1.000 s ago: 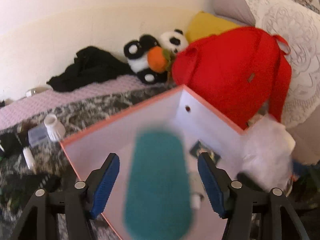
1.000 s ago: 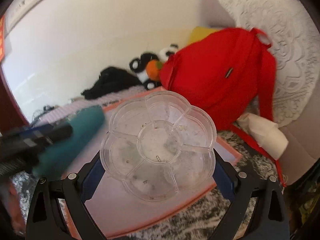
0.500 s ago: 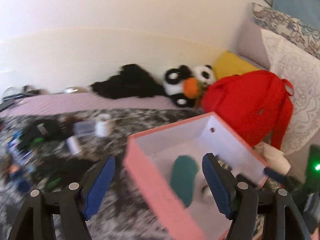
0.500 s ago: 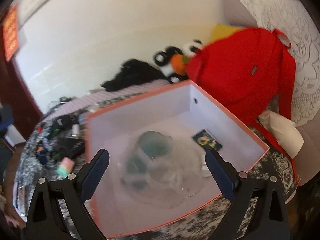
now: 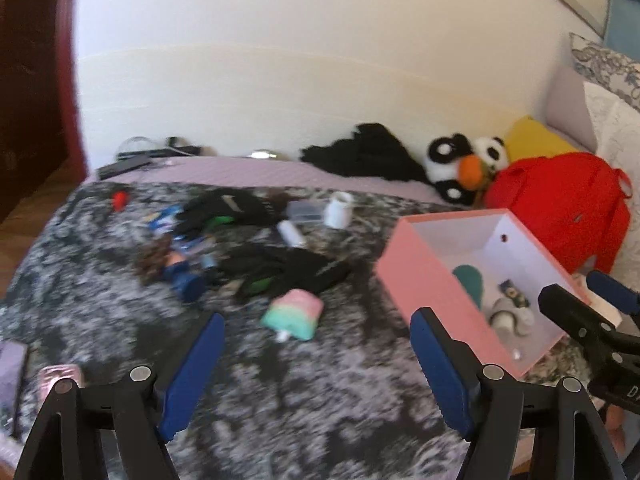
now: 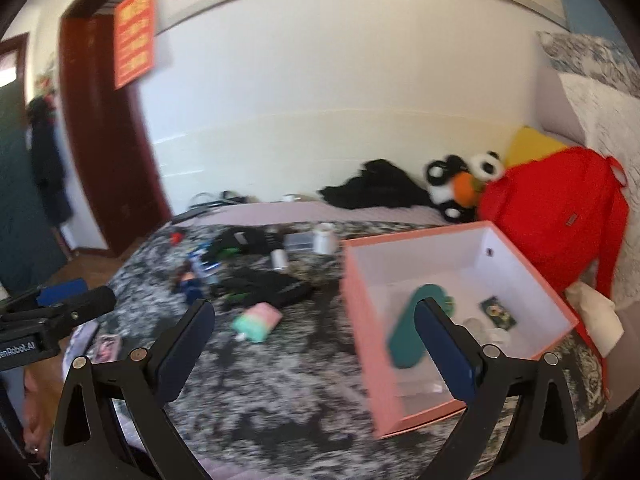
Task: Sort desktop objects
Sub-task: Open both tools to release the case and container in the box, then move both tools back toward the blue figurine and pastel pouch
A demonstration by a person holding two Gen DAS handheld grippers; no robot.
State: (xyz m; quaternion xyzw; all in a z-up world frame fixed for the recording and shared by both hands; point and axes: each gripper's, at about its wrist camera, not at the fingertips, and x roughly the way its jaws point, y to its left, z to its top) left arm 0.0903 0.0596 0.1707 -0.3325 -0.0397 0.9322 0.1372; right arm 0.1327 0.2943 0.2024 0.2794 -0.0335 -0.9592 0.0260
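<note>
Clutter is what's left for me: both my grippers hang over the grey mottled cover [image 5: 320,400] with nothing in them. My left gripper [image 5: 316,364] stands wide apart, its jaws having just been opening further, nothing between the blue pads. My right gripper [image 6: 314,344] is spread wide too, empty.

The pink box [image 6: 360,320] sits to the right, against the red backpack [image 6: 552,216], and already holds the teal case [image 6: 408,328], a clear dish that I can barely make out, and a small dark card [image 6: 498,312].

What matters now is the pink-and-green soft toy [image 5: 292,314]. It lies ahead of my left gripper, roughly between the jaws' line and a little beyond them, nearer to the left than to the right. Its long axis runs slantwise across my view, up to the right, so I judge the left hand should roll to close across its short side. Behind it lie black gloves [image 5: 288,272] and a white jar [image 5: 338,210], well apart from either hand
</note>
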